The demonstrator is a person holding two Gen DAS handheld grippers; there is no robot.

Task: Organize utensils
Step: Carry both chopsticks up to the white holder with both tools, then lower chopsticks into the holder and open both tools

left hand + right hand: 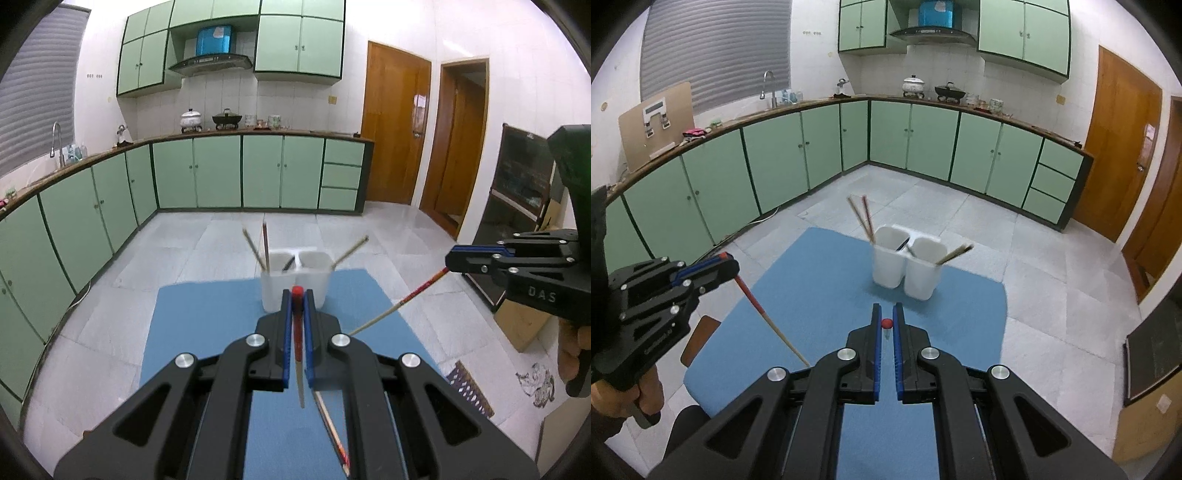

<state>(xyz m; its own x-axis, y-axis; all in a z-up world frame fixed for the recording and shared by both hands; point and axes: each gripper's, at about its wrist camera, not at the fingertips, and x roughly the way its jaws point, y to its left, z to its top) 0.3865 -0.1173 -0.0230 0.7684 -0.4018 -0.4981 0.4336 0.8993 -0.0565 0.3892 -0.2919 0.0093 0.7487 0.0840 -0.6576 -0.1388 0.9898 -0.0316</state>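
A white two-compartment utensil holder stands at the far end of a blue mat, with several chopsticks and a dark utensil sticking out. My left gripper is shut on a red-and-cream chopstick, held above the mat short of the holder. My right gripper is shut on another red-ended chopstick, held up to the right of the holder. A further chopstick lies on the mat under my left gripper.
The mat covers a small table over a grey tiled floor. Green kitchen cabinets line the back and left. Wooden doors and a dark framed board stand to the right. A cardboard box sits at the right.
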